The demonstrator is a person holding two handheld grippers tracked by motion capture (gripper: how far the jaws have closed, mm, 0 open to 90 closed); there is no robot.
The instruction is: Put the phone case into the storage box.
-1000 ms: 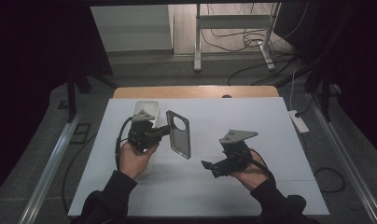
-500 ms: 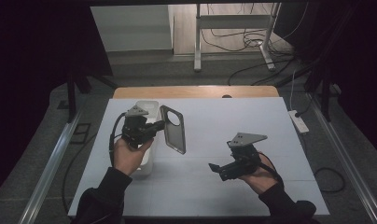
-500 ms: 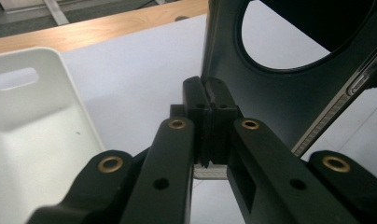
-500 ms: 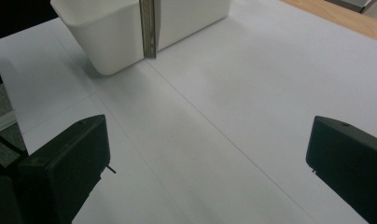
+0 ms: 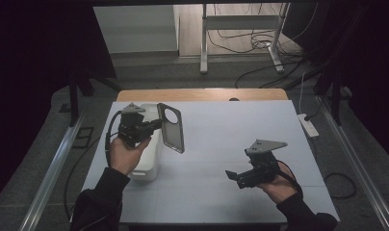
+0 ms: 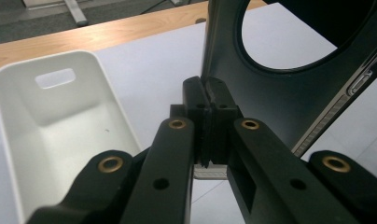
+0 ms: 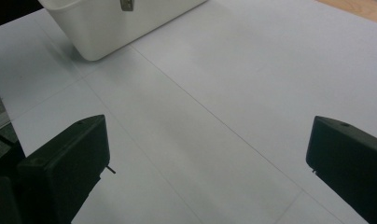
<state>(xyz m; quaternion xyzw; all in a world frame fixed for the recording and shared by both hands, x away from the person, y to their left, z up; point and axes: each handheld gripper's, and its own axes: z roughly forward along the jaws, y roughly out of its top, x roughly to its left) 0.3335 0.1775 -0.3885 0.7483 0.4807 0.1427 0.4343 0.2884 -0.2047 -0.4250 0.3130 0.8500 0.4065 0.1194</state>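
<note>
the left claw (image 5: 151,126) was clamped on a dark, flat phone case (image 5: 171,127) with a round cutout, held above the counter (image 5: 221,139) beside a white, probably plastic bin (image 6: 60,126) partly hidden by the hand; the right claw (image 5: 233,175) stood apart, empty.

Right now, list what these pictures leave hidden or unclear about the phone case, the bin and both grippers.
- Phone case: left gripper view, top and right edges cut it off; its pinched rim sits behind the left gripper.
- White bin: high view, the hand and gripper cover much of it, so its contents cannot be judged.
- Right gripper: high view, too small and dark to read the jaws.
</note>
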